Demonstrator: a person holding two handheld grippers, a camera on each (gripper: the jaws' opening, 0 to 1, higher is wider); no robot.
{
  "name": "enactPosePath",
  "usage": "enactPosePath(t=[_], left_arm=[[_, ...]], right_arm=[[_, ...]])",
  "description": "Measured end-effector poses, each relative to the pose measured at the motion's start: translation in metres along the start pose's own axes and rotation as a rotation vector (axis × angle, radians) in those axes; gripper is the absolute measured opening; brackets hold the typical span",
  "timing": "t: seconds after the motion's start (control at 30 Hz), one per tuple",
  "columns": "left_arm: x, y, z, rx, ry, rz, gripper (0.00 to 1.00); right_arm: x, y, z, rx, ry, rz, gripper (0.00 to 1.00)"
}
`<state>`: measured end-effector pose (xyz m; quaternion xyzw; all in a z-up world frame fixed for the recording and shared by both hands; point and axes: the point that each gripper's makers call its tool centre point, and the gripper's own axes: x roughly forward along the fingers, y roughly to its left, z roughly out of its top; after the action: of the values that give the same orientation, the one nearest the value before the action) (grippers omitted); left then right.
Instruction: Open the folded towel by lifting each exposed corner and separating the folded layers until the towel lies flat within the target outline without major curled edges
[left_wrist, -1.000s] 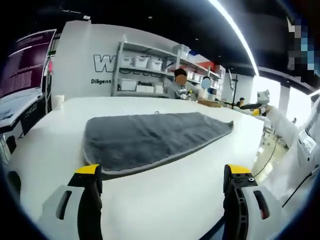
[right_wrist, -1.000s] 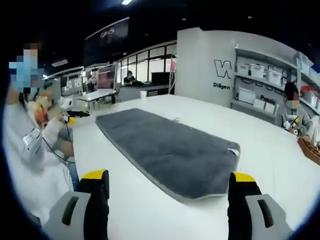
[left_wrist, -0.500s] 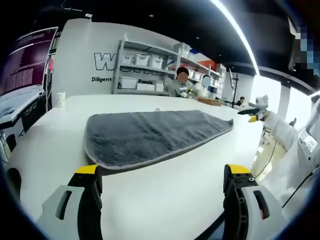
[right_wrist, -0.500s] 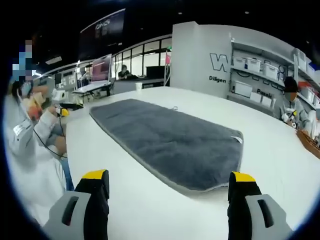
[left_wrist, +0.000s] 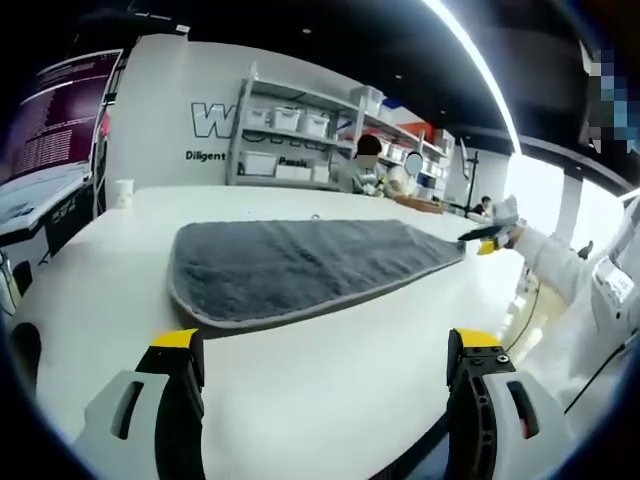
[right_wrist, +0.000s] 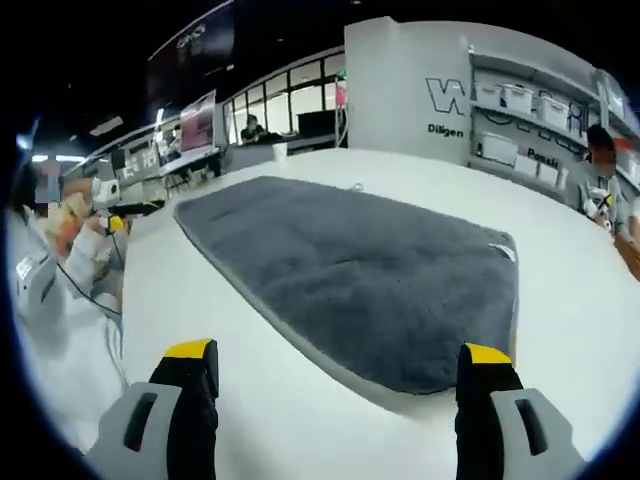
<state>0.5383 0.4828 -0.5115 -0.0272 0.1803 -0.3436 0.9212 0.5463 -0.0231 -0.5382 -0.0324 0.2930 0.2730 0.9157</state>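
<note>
The grey towel (left_wrist: 300, 275) lies on the white table (left_wrist: 330, 380), folded long and narrow, ahead of the left gripper (left_wrist: 325, 350), whose jaws are spread and hold nothing. The right gripper (right_wrist: 335, 365) hangs just short of the towel's near edge, jaws also spread and bare. Shelves (left_wrist: 300, 140) stand beyond; a person's sleeve (left_wrist: 560, 265) shows at the far end.

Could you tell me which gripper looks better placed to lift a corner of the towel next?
Probably the right gripper: the towel edge lies just beyond its open fingers. The left gripper, also open, has bare table before the towel.
</note>
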Motion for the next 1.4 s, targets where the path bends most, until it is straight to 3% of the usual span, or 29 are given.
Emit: enactPosePath(t=[0.33,0.67,0.77,0.97,1.13,1.4], left_arm=[[0.009,-0.005,0.004,-0.002,-0.004,-0.017,1.00],[0.007,-0.002,0.000,-0.009,0.005,-0.004,1.00],[0.007,-0.001,-0.001,-0.008,0.011,-0.004,0.99],[0.006,0.000,0.003,-0.002,0.006,0.004,0.99],[0.008,0.000,0.003,-0.005,0.004,0.011,1.00],[0.011,-0.002,0.001,-0.005,0.013,0.007,1.00]], right_arm=[[-0.006,-0.016,-0.028,0.121,0.011,-0.020,1.00],[-0.011,-0.015,-0.024,0.141,-0.048,-0.005,1.00],[-0.016,-0.009,-0.009,0.118,-0.075,0.003,1.00],[-0.036,-0.002,0.038,-0.046,-0.143,-0.079,1.00],[-0.044,0.024,0.069,-0.143,-0.185,-0.068,1.00],[-0.041,0.061,0.091,-0.230,-0.201,-0.011,1.00]])
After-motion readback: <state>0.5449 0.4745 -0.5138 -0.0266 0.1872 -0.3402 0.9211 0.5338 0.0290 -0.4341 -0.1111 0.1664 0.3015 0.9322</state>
